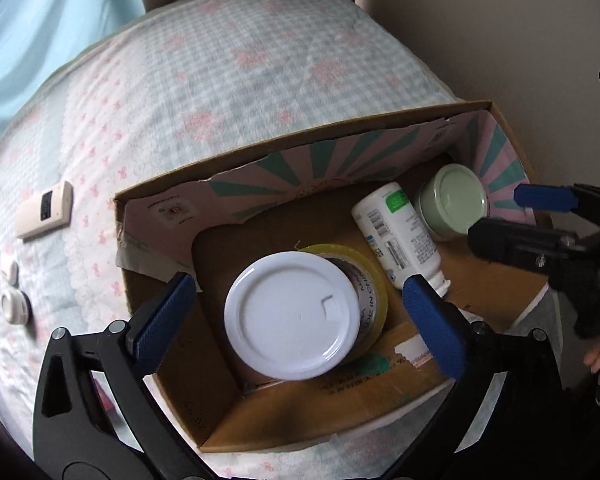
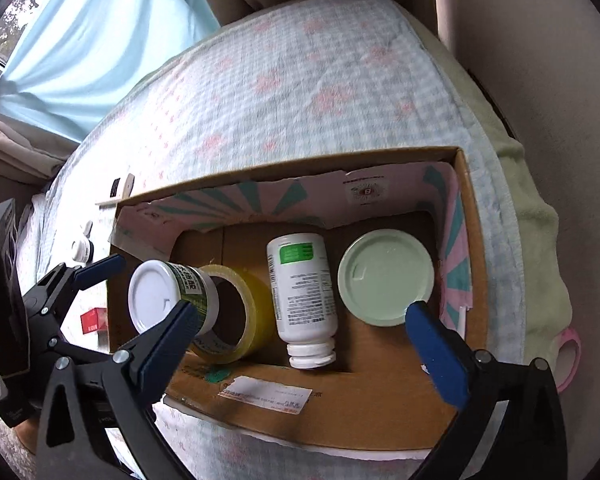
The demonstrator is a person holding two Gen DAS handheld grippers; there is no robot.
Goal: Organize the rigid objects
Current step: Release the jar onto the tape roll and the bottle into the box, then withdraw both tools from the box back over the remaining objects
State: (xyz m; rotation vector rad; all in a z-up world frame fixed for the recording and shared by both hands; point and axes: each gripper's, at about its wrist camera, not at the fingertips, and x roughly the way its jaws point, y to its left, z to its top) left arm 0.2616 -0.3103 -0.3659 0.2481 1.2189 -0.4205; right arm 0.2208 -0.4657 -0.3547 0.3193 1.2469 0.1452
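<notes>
A cardboard box (image 2: 470,240) sits open on a bed (image 2: 300,80) covered with a checked quilt with pink flowers. Four things lie inside it.

The white jar (image 1: 294,316) is tipped partly over a yellow tape roll (image 2: 244,312), its white lid facing up toward the left camera. In the right view its long axis slants from the lid at lower left toward the box's far wall. The tape roll leans under the jar with its hole facing the box's left side.

The white bottle (image 2: 304,292) lies flat on the box floor, its long axis running from the far wall toward the near wall, with the capped end at the near side. Its green label patch is at the far end.

The green jar (image 2: 386,276) stands upright in the far right corner, lid up, just beside the bottle.

The left hand-held gripper (image 1: 296,308) hangs over the white jar with its blue fingers spread wide on either side, not pressing on it. The right hand-held gripper (image 2: 300,340) is also spread wide above the bottle and green jar, holding nothing.

On the bed left of the box lie a remote (image 1: 44,210) and two small white items (image 1: 14,296).
</notes>
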